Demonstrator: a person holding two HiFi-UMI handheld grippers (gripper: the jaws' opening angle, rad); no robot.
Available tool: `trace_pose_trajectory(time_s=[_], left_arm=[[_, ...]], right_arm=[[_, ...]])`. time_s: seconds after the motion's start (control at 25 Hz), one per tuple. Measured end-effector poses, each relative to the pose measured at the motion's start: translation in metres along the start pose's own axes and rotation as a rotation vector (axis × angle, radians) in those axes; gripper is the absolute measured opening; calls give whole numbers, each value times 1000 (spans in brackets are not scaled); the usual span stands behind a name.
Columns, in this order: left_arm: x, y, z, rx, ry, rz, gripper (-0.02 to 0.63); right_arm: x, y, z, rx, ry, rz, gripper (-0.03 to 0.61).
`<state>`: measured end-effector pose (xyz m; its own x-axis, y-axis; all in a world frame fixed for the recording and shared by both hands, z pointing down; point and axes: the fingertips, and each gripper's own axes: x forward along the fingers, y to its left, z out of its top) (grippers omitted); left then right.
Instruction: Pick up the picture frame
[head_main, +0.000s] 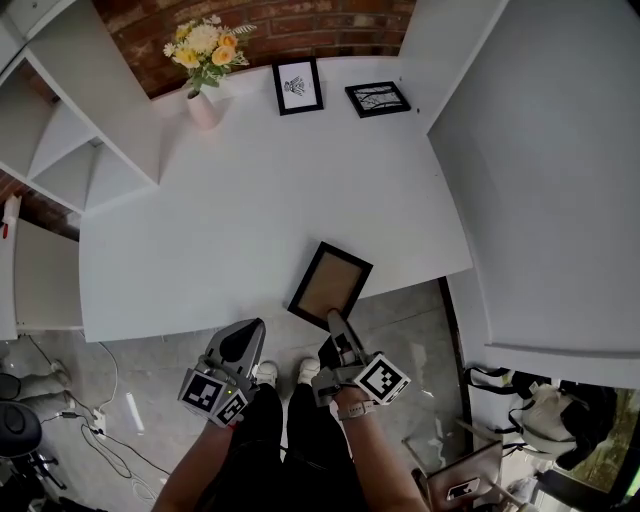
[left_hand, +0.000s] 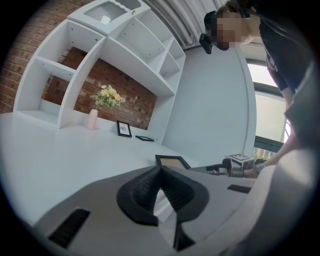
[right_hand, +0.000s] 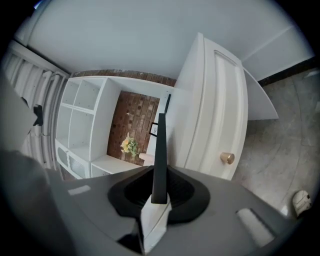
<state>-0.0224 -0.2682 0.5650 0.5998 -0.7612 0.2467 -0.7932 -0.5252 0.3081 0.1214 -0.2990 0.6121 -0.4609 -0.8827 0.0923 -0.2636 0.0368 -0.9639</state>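
Head view: the black-rimmed rectangular picture frame with a tan board back (head_main: 330, 285) lies flat, poking over the near edge of the white table (head_main: 250, 200). My right gripper (head_main: 336, 325) is on the overhanging corner, which is probably the easiest bit to grab.

Left gripper view: my left gripper (left_hand: 160, 172) is pressed together on nothing, just parked, with the frame ahead and to its right.

Right gripper view: the jaws are pinching the frame's thin edge, so it looks ready to lift.

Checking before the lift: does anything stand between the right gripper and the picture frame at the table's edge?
Nothing visible: the right gripper is closed on the near edge of the picture frame, which overhangs the white table.
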Motion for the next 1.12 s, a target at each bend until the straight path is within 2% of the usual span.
trace_pose_trajectory(time_s=[0.72, 1.12], left_arm=[[-18, 9, 31, 29, -38, -72, -3], [-21, 15, 46, 34, -62, -79, -3]], right_arm=[[-9, 32, 2, -114, -18, -50, 57], [-5, 56, 5, -286, 18, -66, 57]])
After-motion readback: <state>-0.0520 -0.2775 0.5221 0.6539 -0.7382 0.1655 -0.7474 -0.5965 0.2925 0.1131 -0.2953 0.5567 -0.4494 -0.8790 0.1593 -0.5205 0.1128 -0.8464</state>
